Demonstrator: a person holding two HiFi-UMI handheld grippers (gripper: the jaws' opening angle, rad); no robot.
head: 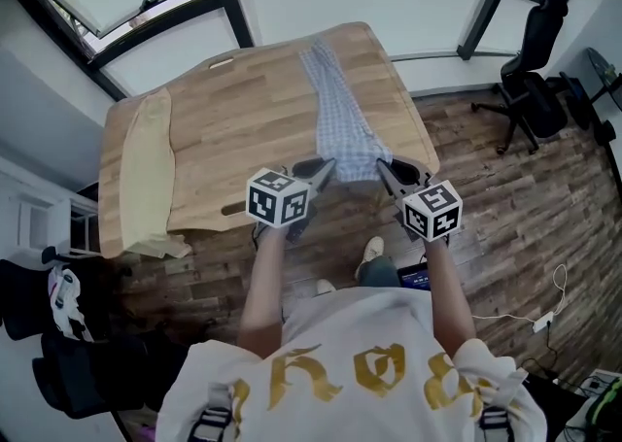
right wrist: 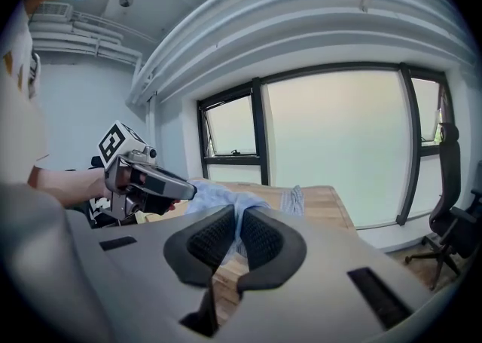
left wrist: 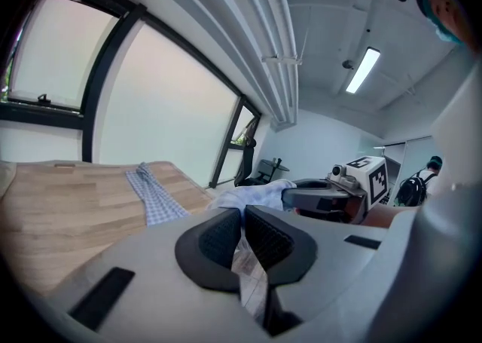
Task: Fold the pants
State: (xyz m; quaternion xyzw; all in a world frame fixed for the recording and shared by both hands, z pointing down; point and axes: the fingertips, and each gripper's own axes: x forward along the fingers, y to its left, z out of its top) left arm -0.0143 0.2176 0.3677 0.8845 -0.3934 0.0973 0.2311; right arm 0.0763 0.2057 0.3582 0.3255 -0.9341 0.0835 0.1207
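The blue checked pants lie lengthwise down the wooden table. Their far end is flat near the far edge, and their near end is gathered up at the near edge in front of you. Your left gripper has its jaws closed tight on one corner of that near end, with fabric pinched between the pads. Your right gripper is clamped the same way on the other corner, cloth running up between its jaws. The two grippers sit side by side, the fabric bunched between them. A pale yellow cloth lies along the table's left edge, well apart from the pants. A black office chair stands on the floor to your right.
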